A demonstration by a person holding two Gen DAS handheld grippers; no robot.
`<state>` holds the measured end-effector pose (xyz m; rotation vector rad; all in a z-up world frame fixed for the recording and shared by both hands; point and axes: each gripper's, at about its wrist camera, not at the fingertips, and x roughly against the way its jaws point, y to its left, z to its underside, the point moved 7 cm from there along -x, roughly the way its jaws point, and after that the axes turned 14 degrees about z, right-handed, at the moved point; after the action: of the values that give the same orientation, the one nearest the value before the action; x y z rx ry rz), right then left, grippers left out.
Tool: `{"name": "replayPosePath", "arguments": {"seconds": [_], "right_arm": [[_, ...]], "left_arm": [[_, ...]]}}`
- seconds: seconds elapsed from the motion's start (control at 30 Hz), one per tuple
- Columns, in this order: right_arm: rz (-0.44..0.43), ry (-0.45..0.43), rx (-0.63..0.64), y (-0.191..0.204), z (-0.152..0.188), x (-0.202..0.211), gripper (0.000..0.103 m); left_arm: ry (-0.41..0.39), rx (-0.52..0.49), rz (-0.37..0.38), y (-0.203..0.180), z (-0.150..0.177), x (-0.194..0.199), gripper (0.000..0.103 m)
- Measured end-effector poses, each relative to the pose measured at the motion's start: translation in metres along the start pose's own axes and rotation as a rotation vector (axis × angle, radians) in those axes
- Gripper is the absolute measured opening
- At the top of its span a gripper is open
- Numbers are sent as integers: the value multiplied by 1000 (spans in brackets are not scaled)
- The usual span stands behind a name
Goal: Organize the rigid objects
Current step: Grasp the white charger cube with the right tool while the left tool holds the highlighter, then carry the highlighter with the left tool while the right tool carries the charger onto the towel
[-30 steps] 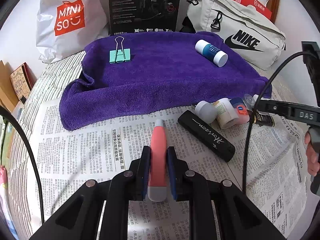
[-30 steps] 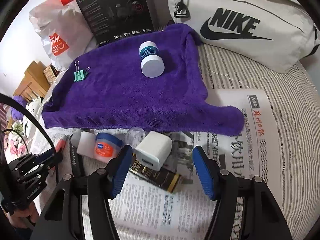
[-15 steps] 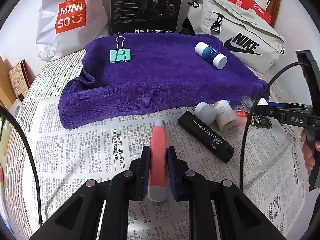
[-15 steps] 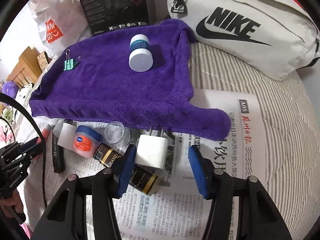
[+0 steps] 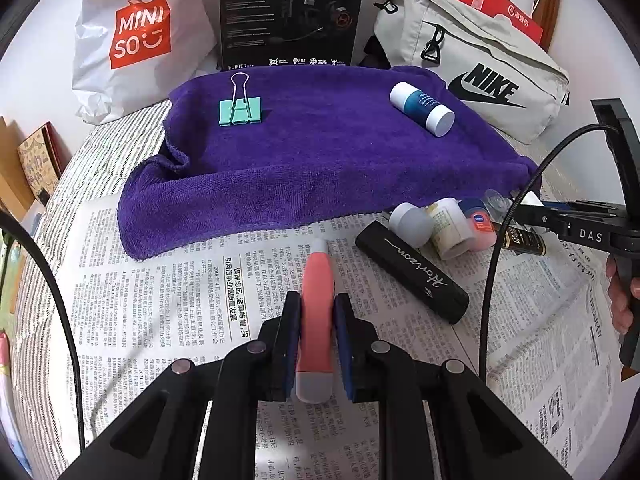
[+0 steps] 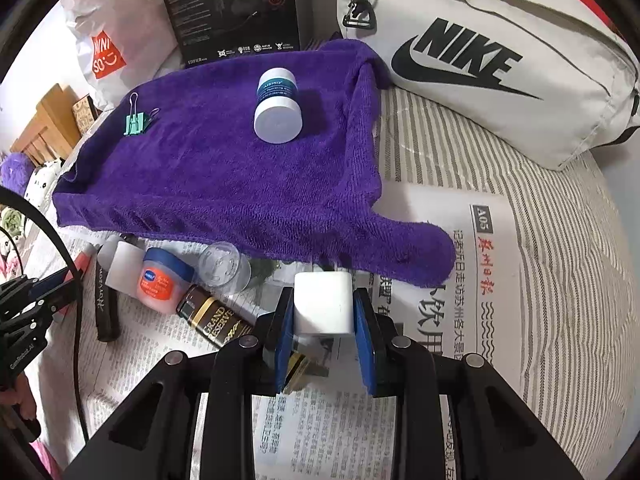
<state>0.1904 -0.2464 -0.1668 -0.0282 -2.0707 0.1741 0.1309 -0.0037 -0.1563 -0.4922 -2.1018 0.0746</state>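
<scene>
Two items, a binder clip [image 5: 240, 111] and a white-capped bottle [image 5: 422, 109], are already lying on the purple towel [image 5: 320, 160]. Below its near edge, the left gripper [image 5: 316, 344] is clamping a pink tube [image 5: 316, 312]. Rightward, the right gripper [image 6: 323, 340], its jaws just closing, is apparently pinching a white charger [image 6: 323, 306]. Several items are waiting beside the towel's hem.

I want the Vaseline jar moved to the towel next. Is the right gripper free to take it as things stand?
Probably not yet: the right gripper has just been closing, and its fingers now pinch the white charger. The Vaseline jar sits close by with nothing over it, but the charger must go first.
</scene>
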Motion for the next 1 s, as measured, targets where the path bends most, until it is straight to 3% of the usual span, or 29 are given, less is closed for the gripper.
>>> {"name": "replayPosePath", "arguments": {"seconds": [0.23, 0.6, 1.0], "right_arm": [[-6, -13, -1, -2, 0, 0, 27], [-24, -4, -10, -17, 12, 19, 27], [-59, -11, 6, -10, 14, 35, 27]], "left_arm": [[2, 6, -6, -1, -1, 0, 17], [-1, 54, 55, 5, 3, 16, 17], [-12, 39, 33, 2, -3, 37, 17]]}}
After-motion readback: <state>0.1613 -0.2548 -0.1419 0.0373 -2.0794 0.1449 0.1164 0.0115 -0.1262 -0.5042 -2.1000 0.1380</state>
